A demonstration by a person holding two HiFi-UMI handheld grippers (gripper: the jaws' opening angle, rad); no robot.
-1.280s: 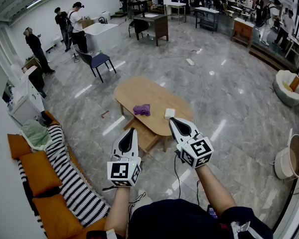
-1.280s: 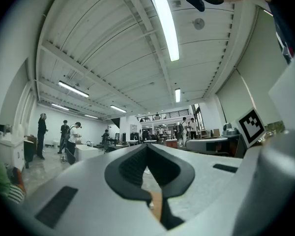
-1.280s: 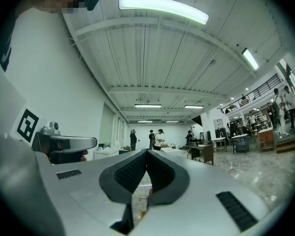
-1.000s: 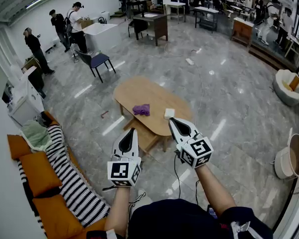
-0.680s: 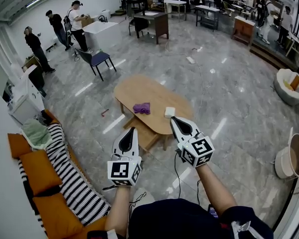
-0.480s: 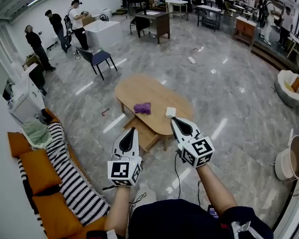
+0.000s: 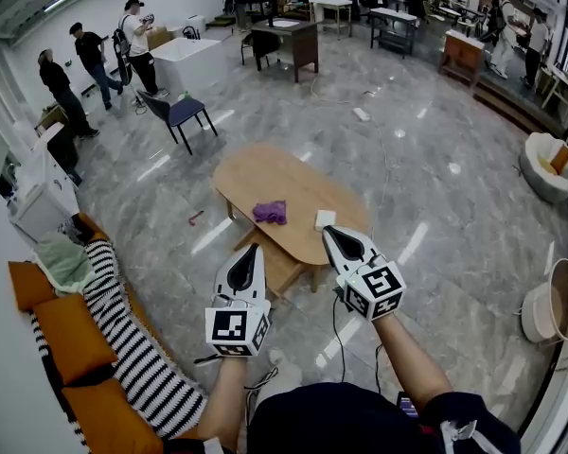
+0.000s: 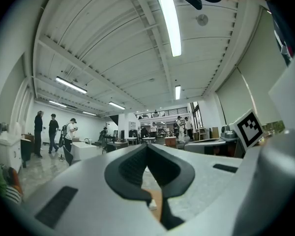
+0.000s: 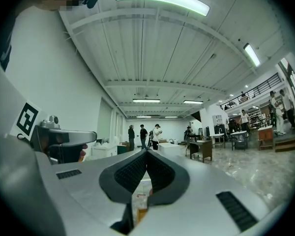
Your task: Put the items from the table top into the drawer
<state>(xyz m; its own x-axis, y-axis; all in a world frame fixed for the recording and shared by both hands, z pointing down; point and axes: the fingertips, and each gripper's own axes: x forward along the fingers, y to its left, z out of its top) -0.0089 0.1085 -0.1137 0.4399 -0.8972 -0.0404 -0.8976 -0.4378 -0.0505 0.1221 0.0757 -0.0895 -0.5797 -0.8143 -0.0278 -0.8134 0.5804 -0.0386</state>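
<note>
Both claws are shut and empty. The left claw (image 7: pixel 255 250) and the right claw (image 7: pixel 327 230) are held level, side by side, short of the oval wooden surface (image 7: pixel 256 173). Each gripper view shows its two jaws meeting at the tip with nothing between them.

Two items wait on the near half of the surface. A purple cloth (image 7: pixel 270 213) lies at about 12 o'clock from the left claw. A small white block (image 7: pixel 324 219) sits just beyond the right claw's tip, at 3 o'clock from the cloth and near the surface's edge. The two lie apart.

The cloth is crumpled into a low heap, so it should be light, limp and in no danger of breaking. A pinch on a raised fold near its middle looks best, since a corner grip would leave most of it trailing. Expect it to hang and drag when lifted.

The block looks boxy and light (sponge, soap or carton, too small to tell). Closing across its narrower pair of sides seems safest, and gently, in case it squashes or slips.

Under the near edge, at 6 o'clock from the cloth, a wooden ledge (image 7: pixel 275 265) juts out. It may be the drawer, though I cannot tell
</note>
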